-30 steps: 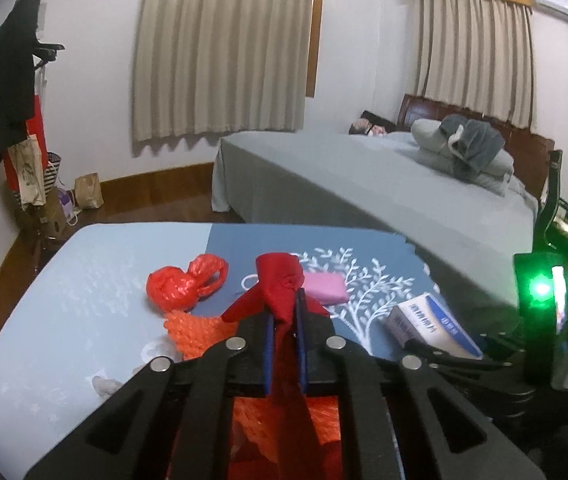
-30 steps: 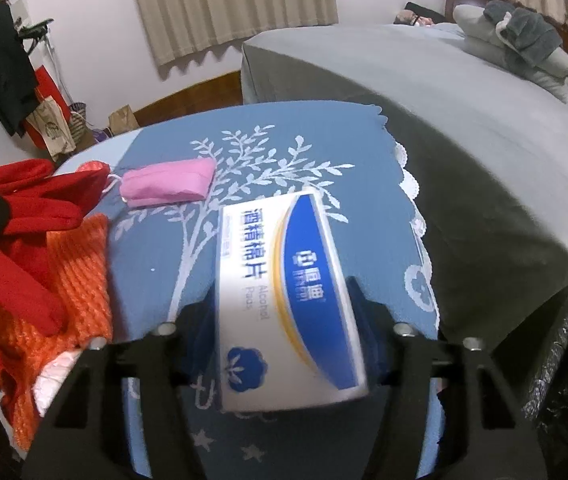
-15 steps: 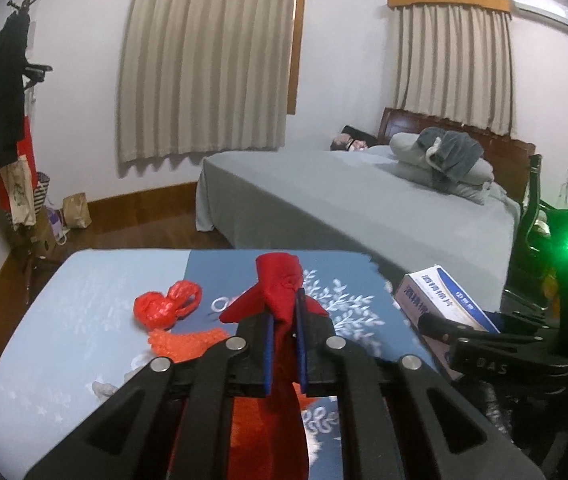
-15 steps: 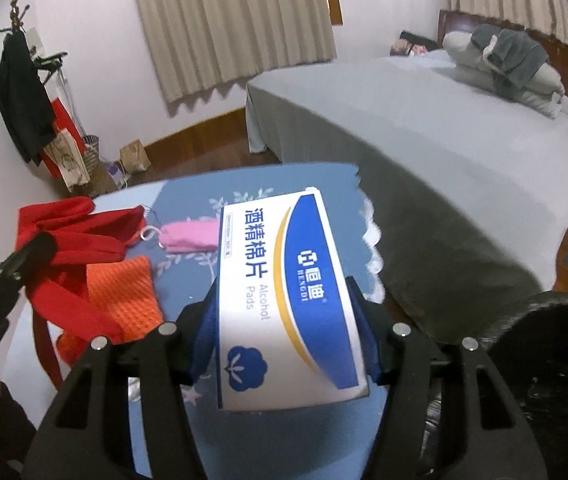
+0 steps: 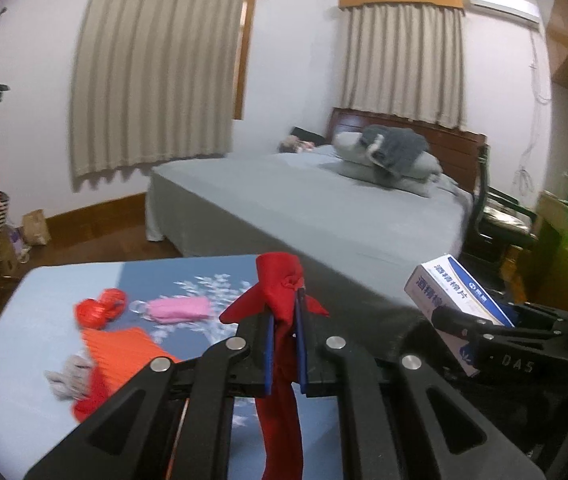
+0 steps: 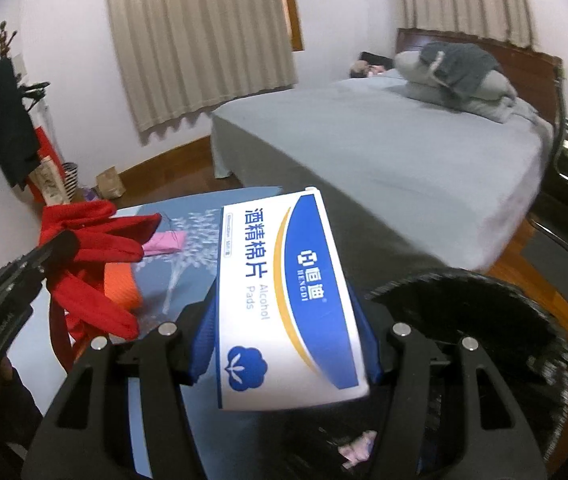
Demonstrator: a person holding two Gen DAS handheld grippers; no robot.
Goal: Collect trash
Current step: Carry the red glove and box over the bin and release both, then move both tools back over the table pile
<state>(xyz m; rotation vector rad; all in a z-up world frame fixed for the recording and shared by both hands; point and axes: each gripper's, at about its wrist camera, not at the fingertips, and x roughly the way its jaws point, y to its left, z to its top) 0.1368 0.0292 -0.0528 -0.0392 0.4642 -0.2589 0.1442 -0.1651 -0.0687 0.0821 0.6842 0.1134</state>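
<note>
My left gripper (image 5: 284, 314) is shut on a red cloth (image 5: 278, 280), which hangs down between the fingers above the blue-clothed table (image 5: 24, 320). My right gripper (image 6: 288, 344) is shut on a white and blue box of alcohol pads (image 6: 284, 280), held in the air beside the table's right edge. The same box (image 5: 448, 292) shows at the right in the left wrist view. A black-lined bin (image 6: 484, 320) opens just below and right of the box. On the table lie a pink mask (image 5: 180, 307), a crumpled red bag (image 5: 98, 312), orange mesh (image 5: 124, 344) and a grey-white scrap (image 5: 68, 372).
A grey bed (image 5: 324, 208) with pillows fills the room behind the table. A dark chair (image 5: 496, 216) stands at the right by the bed. A coat rack (image 6: 8, 120) with hanging clothes and bags stands by the left wall. A small pink scrap (image 6: 356, 448) lies in the bin.
Both grippers have risen and swung right, away from the table, each keeping its load. The box has left the tabletop and the bin has come into view under it.
</note>
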